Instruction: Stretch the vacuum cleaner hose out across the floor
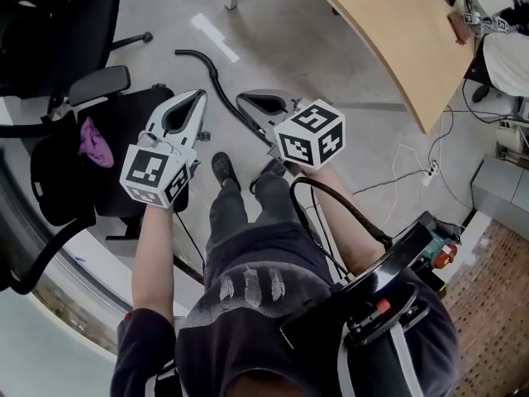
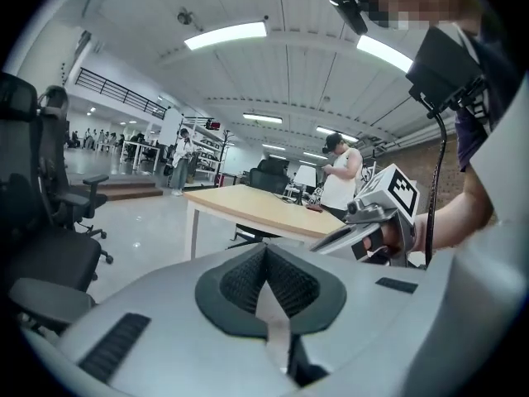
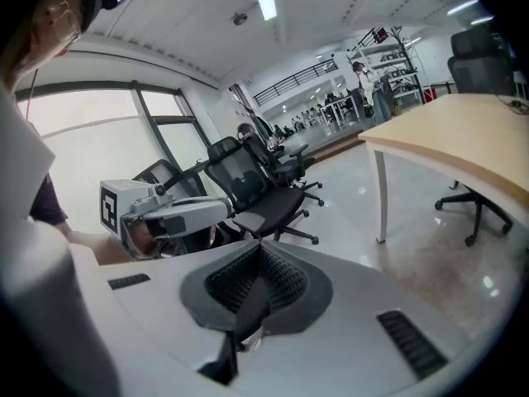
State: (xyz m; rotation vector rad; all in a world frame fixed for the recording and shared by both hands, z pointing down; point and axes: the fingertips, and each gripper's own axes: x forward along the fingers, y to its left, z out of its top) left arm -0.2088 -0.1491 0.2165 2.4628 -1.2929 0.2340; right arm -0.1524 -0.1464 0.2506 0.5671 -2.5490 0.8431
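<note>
Running behind right gripper (image 1: 245, 100), hose (image 1: 216, 79) partly hidden

Bright ceiling strips (image 2: 225, 33) glare overhead (fisheye-warped edges).

Your left gripper (image 1: 197, 99) and right gripper (image 1: 245, 101) are held out in front of your body, side by side and a little apart, both pointing forward and slightly downward. Each has its jaws pressed together with nothing between them. Your left forearm (image 1: 154, 246) reaches straight ahead, bare below the sleeve. Your right forearm (image 1: 351, 222) angles inward, so the two tips sit closer together than the rear ends.
</note>
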